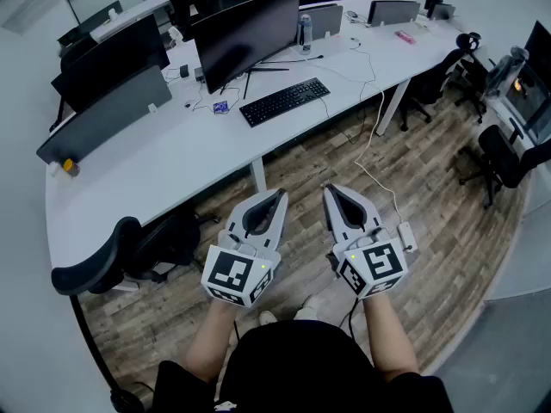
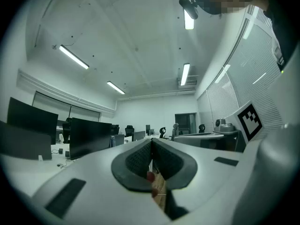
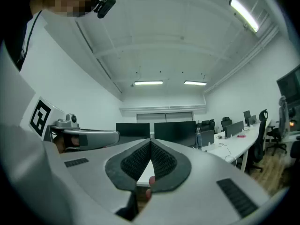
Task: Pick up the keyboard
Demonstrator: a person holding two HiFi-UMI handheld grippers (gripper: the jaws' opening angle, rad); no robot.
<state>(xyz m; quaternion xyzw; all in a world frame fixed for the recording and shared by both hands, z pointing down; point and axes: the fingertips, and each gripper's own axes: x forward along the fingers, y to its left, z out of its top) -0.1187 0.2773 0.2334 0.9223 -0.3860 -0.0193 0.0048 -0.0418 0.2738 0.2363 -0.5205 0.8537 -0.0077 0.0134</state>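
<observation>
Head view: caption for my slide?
Left gripper and right gripper, both shut, held short of the keyboard on the desk.

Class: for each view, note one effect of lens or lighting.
Head view: the fisheye bows the white desk into an arc. Left gripper view: a dark round vignette frames the scene, and the ceiling light strip glares white. Right gripper view: same vignette; the ceiling strip at upper right blows out.

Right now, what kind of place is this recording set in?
An open-plan office, most likely: a long white desk carrying dark monitors and a black keyboard, with swivel chairs nearby.
</observation>
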